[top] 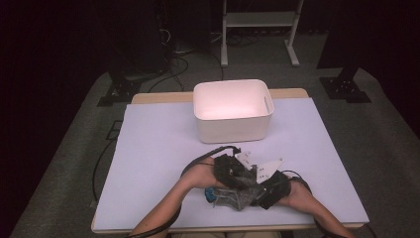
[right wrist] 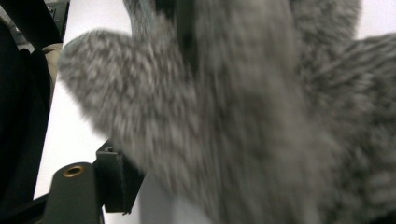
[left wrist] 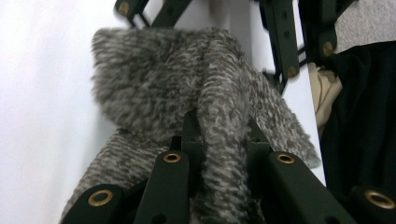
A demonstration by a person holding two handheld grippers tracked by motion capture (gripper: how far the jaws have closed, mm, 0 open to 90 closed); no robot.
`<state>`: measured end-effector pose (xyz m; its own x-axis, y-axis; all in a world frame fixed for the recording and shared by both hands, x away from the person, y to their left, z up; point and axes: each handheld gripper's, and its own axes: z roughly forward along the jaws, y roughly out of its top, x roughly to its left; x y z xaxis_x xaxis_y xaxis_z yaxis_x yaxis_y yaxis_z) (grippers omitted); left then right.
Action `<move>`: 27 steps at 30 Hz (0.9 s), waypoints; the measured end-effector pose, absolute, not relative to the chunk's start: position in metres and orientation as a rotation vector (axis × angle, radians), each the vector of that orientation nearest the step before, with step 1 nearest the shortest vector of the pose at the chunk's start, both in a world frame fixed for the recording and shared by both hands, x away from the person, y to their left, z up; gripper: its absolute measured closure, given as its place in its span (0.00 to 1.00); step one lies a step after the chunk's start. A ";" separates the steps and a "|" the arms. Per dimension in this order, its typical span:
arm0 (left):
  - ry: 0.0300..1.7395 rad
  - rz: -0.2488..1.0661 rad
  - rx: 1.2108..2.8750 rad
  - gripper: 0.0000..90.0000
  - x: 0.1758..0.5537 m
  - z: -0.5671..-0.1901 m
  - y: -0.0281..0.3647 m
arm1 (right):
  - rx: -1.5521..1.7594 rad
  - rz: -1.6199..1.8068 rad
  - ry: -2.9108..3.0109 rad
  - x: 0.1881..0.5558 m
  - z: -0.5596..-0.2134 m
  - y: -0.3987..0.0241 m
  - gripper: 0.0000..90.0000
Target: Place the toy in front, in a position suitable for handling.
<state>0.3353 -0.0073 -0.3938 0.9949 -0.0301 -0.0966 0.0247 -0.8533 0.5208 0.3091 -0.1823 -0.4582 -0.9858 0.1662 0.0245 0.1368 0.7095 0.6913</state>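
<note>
Fuzzy grey-and-white knitted garment lying bunched on near edge of pale lilac table cover, between both hands.

Left gripper pinching raised fold of it, jaws pressed together.

Right gripper jaws standing wide, fabric draping over them; grip unclear.

Risks:
- fluffy knit slipping from narrow pinch
- loose end sliding off table edge
- yarn snagging on jaw hardware

White plastic bin sitting well apart.

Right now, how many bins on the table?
1. A white bin stands at the far middle of the table, beyond both hands. Nothing seen inside it, though its floor is partly hidden.
</note>
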 end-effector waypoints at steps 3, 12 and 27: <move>-0.027 -0.148 2.594 0.85 0.335 -0.396 -0.020 | 0.274 1.167 2.873 0.308 -0.458 -0.183 0.27; -0.007 -0.110 2.604 0.85 0.335 -0.396 -0.006 | 0.271 1.166 2.871 0.308 -0.458 -0.182 0.27; 0.220 -0.038 2.631 0.85 0.331 -0.398 0.086 | 0.256 1.157 2.866 0.309 -0.458 -0.182 0.27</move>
